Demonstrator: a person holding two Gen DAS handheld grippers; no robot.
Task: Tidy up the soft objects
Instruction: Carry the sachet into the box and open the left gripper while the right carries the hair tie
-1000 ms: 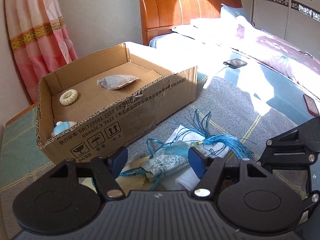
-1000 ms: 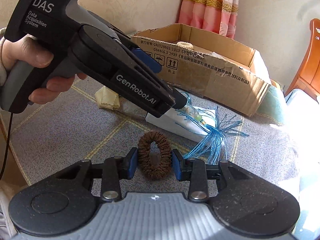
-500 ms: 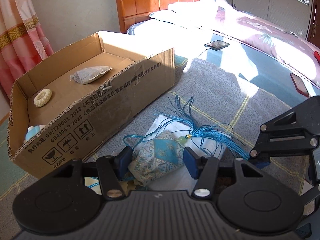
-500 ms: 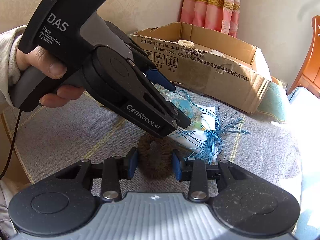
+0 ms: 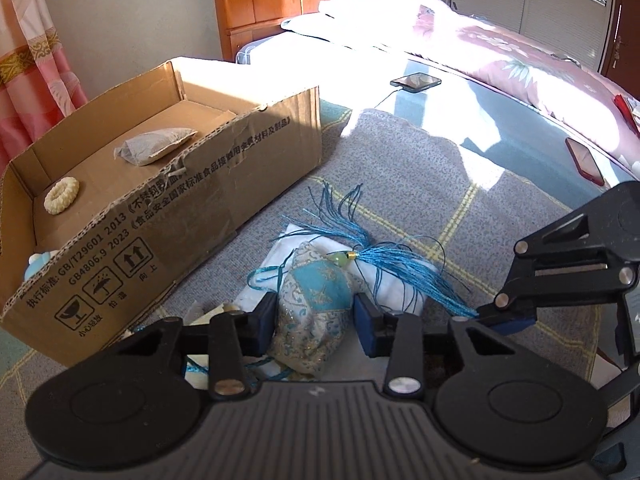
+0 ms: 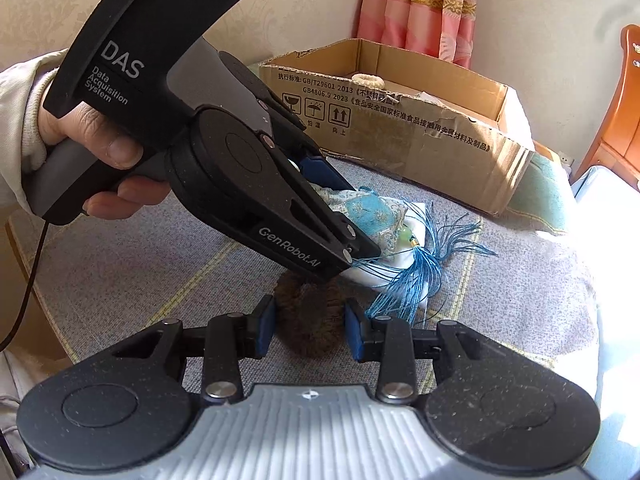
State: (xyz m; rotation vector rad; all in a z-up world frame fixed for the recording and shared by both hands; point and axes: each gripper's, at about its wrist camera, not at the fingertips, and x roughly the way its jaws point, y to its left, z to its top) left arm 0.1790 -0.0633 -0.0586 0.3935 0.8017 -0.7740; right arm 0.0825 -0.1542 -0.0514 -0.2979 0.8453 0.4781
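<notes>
Step in hand: grasp stage. The left gripper (image 5: pixel 314 322) has its fingers either side of the blue brocade sachet (image 5: pixel 318 304); the jaws have just been closing, and the pads now sit against the fabric, pinching it lightly.
Sachet position: lying on a folded white cloth (image 5: pixel 394 286) on the grey blanket (image 5: pixel 400 184), just in front of the cardboard box (image 5: pixel 224 204). Blue tassel (image 5: pixel 400 268) trails toward the right gripper.
Right gripper (image 6: pixel 310 326): fingers narrowly set around the brown fuzzy ring (image 6: pixel 308 320), pads against its sides; ring rests on the blanket, not lifted.
Judgement, next move: firm the left grip, lift the sachet clear of the cloth, carry it over the near wall of the box. Loose tassel threads lie near the right fingers and could snag; the cloth may drag up with the sachet.
Box contents: cream knitted ring (image 5: pixel 62 200) toward the left end; grey pouch (image 5: pixel 154 146) further back; a pale blue item (image 5: pixel 38 264) in the near left corner, mostly hidden by the wall.
Still outside the box: sachet, white cloth, brown ring.
Progress (judged): partway.
</notes>
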